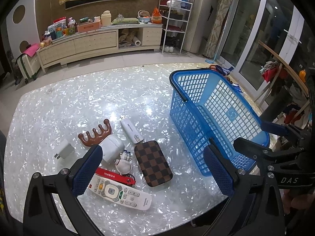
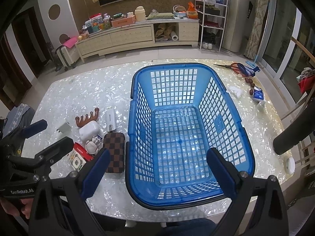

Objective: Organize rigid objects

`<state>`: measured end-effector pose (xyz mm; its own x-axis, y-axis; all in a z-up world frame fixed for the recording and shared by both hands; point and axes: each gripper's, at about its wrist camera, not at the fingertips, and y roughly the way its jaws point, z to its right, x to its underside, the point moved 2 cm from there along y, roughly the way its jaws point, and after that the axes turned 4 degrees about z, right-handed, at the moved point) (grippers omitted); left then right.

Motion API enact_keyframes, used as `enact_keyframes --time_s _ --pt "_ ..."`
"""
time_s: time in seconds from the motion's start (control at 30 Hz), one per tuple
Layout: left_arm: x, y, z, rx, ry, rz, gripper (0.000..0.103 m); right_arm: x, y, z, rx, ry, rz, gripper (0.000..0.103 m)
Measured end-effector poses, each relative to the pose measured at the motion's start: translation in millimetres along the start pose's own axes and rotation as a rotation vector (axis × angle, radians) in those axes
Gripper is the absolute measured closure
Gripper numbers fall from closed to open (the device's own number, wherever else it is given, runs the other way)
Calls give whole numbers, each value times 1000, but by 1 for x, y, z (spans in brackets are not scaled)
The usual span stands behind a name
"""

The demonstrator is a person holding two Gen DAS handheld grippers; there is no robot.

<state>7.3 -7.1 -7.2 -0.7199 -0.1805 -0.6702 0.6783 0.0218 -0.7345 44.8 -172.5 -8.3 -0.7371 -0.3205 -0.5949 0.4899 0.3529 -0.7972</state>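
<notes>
We held both grippers wide open and empty: left gripper (image 1: 152, 172) above the remote (image 1: 120, 193) and case (image 1: 153, 163), right gripper (image 2: 158, 172) over the basket (image 2: 137, 118).

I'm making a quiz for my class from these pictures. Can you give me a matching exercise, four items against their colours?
Items:
1. basket
2. antler-shaped piece
3. wall charger
4. checkered case

Colours:
A. white
B. brown and tan squares
C. blue
D. plain brown

Pairs: 1-C, 2-D, 3-A, 4-B
</notes>
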Motion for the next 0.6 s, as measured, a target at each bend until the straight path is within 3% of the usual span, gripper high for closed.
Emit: enact_keyframes --time_s 0.6 --pt "0 5 -10 -11 -16 -7 0 -6 1 9 11 -23 -18 4"
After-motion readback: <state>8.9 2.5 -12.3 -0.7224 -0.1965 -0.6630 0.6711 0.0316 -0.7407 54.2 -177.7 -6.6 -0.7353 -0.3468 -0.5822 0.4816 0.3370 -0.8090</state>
